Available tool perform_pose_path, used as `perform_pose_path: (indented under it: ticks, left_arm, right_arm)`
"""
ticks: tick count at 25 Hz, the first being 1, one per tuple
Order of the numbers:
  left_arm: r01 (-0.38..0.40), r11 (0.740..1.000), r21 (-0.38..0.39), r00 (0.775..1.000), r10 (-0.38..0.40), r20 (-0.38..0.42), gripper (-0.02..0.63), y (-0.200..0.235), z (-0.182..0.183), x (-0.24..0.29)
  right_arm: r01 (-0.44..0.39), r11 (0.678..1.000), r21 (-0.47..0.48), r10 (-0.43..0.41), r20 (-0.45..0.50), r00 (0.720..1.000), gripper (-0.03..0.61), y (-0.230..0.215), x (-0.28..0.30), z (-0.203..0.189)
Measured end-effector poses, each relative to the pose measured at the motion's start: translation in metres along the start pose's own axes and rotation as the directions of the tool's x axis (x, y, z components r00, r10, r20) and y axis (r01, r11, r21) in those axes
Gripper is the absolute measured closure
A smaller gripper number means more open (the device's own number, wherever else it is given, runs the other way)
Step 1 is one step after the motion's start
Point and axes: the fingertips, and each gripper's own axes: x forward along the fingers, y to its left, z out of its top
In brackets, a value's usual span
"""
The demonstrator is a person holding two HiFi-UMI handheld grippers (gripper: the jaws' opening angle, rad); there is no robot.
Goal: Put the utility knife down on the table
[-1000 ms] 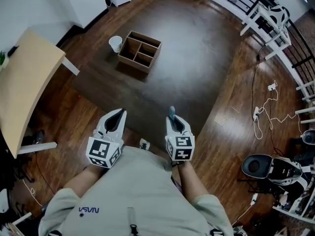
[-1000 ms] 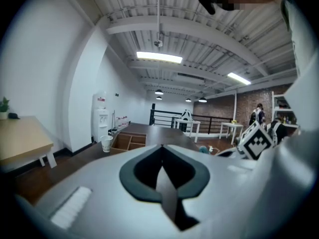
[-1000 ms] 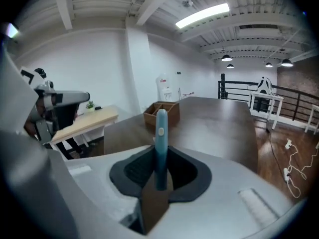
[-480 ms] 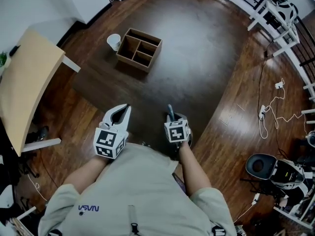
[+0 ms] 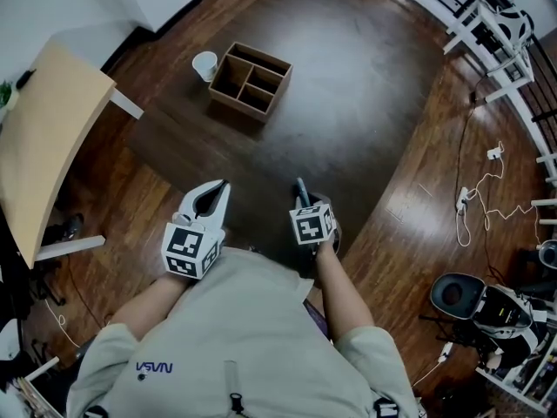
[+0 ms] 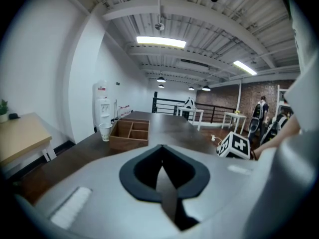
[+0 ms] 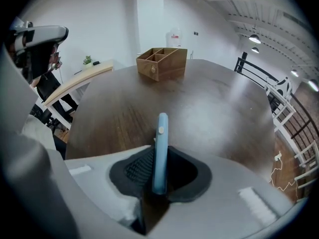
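A slim blue utility knife (image 7: 160, 148) stands clamped between the jaws of my right gripper (image 7: 158, 176), its tip sticking out over the dark round table (image 7: 199, 103). In the head view the right gripper (image 5: 305, 200) points steeply down near the table's near edge, the knife (image 5: 301, 192) showing as a thin blue-grey tip. My left gripper (image 5: 211, 197) hovers to its left, shut with nothing in it; in the left gripper view its jaws (image 6: 163, 171) meet in a thin seam.
A wooden divided box (image 5: 251, 82) and a white paper cup (image 5: 204, 64) sit at the table's far side. A light wooden desk (image 5: 43, 138) stands to the left. White railings and tables (image 5: 496, 24), cables and a black stool (image 5: 452, 293) lie to the right.
Both grippers have come down toward the table's near edge. The right one tipped steeply downward with the knife still in it. Little differs over the last half second.
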Motion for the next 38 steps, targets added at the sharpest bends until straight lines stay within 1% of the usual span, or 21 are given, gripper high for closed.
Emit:
perform_pose_path:
  ticks: [4,7,9,16,19,22,24,25,26,28,29,30,32,35,37,38]
  left_arm:
    - [-0.001,1.0,-0.006,1.0,0.001,0.01,0.609,-0.001,0.001,-0.003]
    - [0.004,1.0,-0.008,1.0,-0.004,0.017,0.609,-0.001,-0.001,-0.005]
    - [0.009,1.0,-0.012,1.0,-0.008,0.02,0.609,-0.002,-0.001,-0.006]
    - [0.036,0.999,-0.016,0.999,-0.036,0.027,0.609,-0.008,-0.004,-0.012]
    - [0.063,0.998,-0.015,0.997,-0.063,0.037,0.609,-0.011,-0.006,-0.017]
    - [0.095,0.995,-0.026,0.994,-0.093,0.054,0.609,-0.012,-0.008,-0.025]
    - [0.103,0.994,-0.03,0.993,-0.101,0.066,0.609,-0.01,-0.011,-0.034]
    - [0.105,0.994,-0.029,0.992,-0.103,0.07,0.609,-0.008,-0.012,-0.04]
    - [0.107,0.994,-0.025,0.992,-0.105,0.074,0.609,-0.007,-0.014,-0.046]
    - [0.111,0.994,-0.011,0.99,-0.11,0.087,0.609,-0.004,-0.015,-0.06]
    - [0.113,0.994,-0.003,0.989,-0.112,0.096,0.609,-0.003,-0.015,-0.069]
    - [0.112,0.994,0.002,0.988,-0.112,0.107,0.609,0.0,-0.015,-0.078]
    - [0.098,0.995,0.01,0.986,-0.099,0.136,0.609,0.008,-0.016,-0.098]
    - [0.046,0.999,0.022,0.981,-0.049,0.187,0.609,0.03,-0.016,-0.131]
    - [0.027,1.0,0.012,0.976,-0.029,0.217,0.609,0.044,-0.018,-0.158]
    - [0.031,0.999,0.007,0.973,-0.032,0.23,0.607,0.047,-0.02,-0.174]
  right_arm:
    - [0.008,1.0,-0.011,-0.008,0.021,1.0,0.497,-0.001,-0.002,0.0]
    - [0.011,1.0,-0.01,-0.011,0.022,1.0,0.474,-0.003,-0.002,-0.001]
    - [0.016,1.0,-0.007,-0.016,0.023,1.0,0.471,-0.006,-0.004,-0.002]
    - [0.069,0.997,0.037,-0.071,0.042,0.997,0.453,-0.024,-0.023,-0.007]
    - [0.114,0.991,0.071,-0.119,0.066,0.991,0.453,-0.033,-0.037,-0.007]
    - [0.154,0.975,0.161,-0.178,0.143,0.974,0.453,-0.036,-0.062,-0.001]
    - [0.153,0.962,0.226,-0.204,0.221,0.954,0.454,-0.029,-0.086,0.008]
    - [0.149,0.956,0.252,-0.217,0.269,0.938,0.457,-0.022,-0.099,0.014]
    - [0.148,0.951,0.273,-0.234,0.319,0.918,0.468,-0.015,-0.113,0.021]
    - [0.151,0.939,0.31,-0.276,0.413,0.868,0.505,0.001,-0.143,0.035]
    - [0.148,0.934,0.327,-0.292,0.454,0.842,0.527,0.01,-0.158,0.042]
    - [0.14,0.93,0.341,-0.303,0.49,0.817,0.567,0.021,-0.171,0.048]
    - [0.121,0.927,0.354,-0.311,0.549,0.776,0.575,0.047,-0.196,0.056]
    - [0.112,0.928,0.356,-0.321,0.611,0.724,0.575,0.089,-0.223,0.063]
    - [0.107,0.926,0.362,-0.331,0.639,0.694,0.575,0.118,-0.238,0.062]
    - [0.101,0.924,0.369,-0.334,0.649,0.684,0.575,0.132,-0.244,0.059]
